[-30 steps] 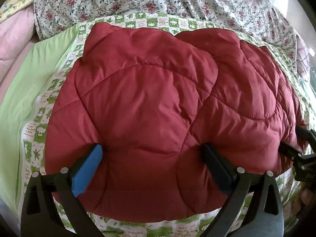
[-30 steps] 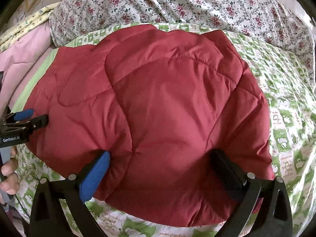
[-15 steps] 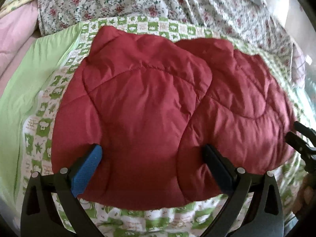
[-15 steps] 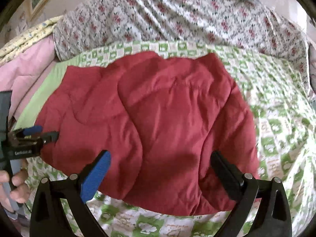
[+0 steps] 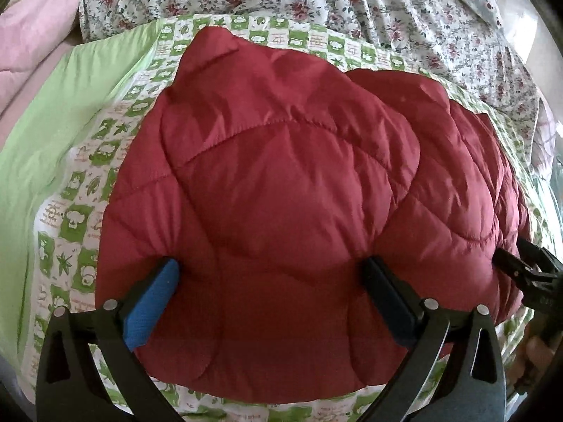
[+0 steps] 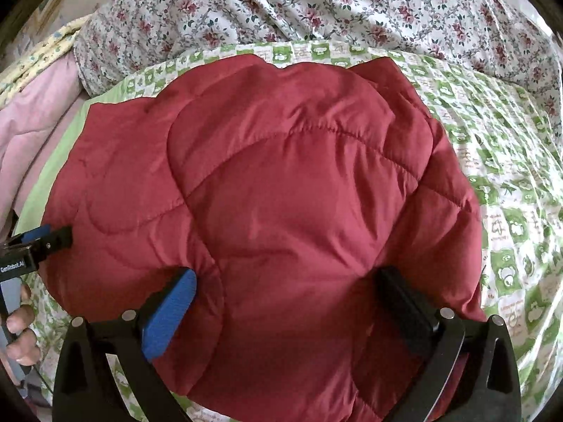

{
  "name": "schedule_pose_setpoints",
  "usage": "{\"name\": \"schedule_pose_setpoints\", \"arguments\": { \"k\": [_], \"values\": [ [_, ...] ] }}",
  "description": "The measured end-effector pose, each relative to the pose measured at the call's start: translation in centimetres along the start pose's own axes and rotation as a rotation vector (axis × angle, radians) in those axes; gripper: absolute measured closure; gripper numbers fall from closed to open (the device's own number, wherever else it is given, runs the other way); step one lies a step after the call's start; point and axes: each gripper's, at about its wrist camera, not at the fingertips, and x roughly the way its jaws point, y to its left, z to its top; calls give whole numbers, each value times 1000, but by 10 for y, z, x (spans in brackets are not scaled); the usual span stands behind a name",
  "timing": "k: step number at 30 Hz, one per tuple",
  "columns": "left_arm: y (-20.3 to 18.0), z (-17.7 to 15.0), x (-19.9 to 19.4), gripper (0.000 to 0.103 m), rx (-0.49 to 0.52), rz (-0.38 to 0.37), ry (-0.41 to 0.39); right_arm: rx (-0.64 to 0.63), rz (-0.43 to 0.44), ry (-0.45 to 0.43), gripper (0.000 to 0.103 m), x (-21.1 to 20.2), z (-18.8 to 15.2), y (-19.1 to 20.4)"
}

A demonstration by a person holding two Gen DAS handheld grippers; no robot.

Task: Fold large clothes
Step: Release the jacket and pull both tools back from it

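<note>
A dark red quilted puffer jacket (image 5: 281,183) (image 6: 288,183) lies folded into a thick bundle on a green-and-white patterned sheet (image 5: 70,211) (image 6: 510,218). My left gripper (image 5: 271,267) is open, and its blue and black fingers press into the near left part of the jacket, with padding bulging between them. My right gripper (image 6: 286,276) is also open and presses the near right part in the same way. In each wrist view the other gripper shows at the jacket's side edge: the right gripper (image 5: 520,267) and the left gripper (image 6: 52,237).
A floral duvet (image 5: 281,0) (image 6: 316,3) is heaped behind the jacket. Pink bedding (image 5: 28,35) (image 6: 31,133) lies at the far left beside a plain green strip (image 5: 52,123). A hand (image 6: 21,330) holds the left gripper's handle.
Half a second ago both grippers had drawn back from the jacket. Both are now close again, with their fingers sunk into its near edge. The jacket's shape is unchanged.
</note>
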Motion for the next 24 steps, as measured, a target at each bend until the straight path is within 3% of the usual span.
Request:
{"name": "schedule_pose_setpoints", "arguments": {
  "k": [9,17,24],
  "values": [
    [0,-29,-43,0,42,3,-45,-48,37,-61,2,-57,-24,17],
    [-7,-56,-59,0,88,26,-16,-64,54,-12,0,-77,-59,24],
    [-20,-86,-74,0,203,104,-35,-98,55,54,0,-85,-95,29]
  ]
}}
